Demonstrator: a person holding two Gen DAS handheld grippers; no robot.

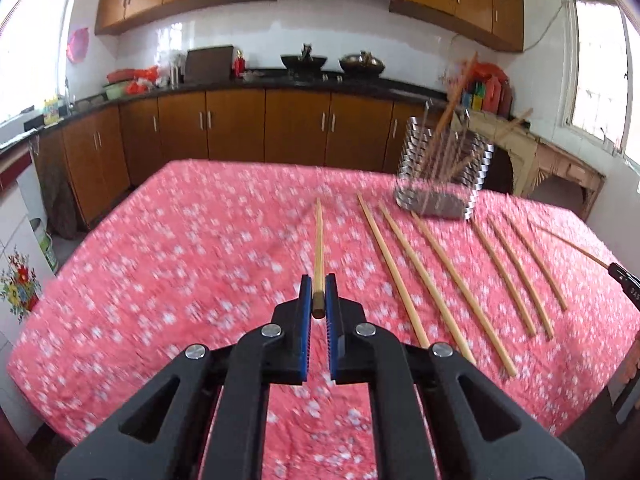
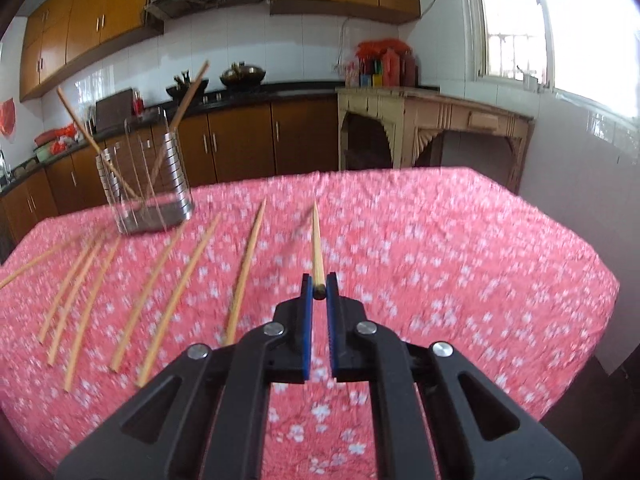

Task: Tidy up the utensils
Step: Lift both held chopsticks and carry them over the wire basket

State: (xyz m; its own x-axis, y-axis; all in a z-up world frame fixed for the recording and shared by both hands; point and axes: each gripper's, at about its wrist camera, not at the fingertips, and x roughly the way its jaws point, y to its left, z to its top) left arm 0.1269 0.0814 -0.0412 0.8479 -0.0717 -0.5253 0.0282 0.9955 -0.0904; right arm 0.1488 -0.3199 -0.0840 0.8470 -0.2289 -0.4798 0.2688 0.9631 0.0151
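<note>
Straight ahead in each wrist view, a slim, pale wooden chopstick runs away from the camera, thick blunt end nearest and tapering to a point. Both are lifted above the tabletop (image 1: 120,280), which is draped in a pink cloth with small white blossoms.

Closed tightly on the butt of one chopstick (image 1: 319,248), the left gripper (image 1: 318,300) pinches it between blue-padded fingers (image 1: 305,304). Likewise, the right gripper (image 2: 319,294) clamps the butt of another chopstick (image 2: 317,244) between its blue pads.

More loose chopsticks (image 1: 448,272) lie flat on the cloth, fanned side by side, to the right in the left view and to the left in the right view.

Behind them stands a metal wire holder (image 2: 148,184), upright on the cloth, with two chopsticks leaning inside, their tops splayed apart.
</note>
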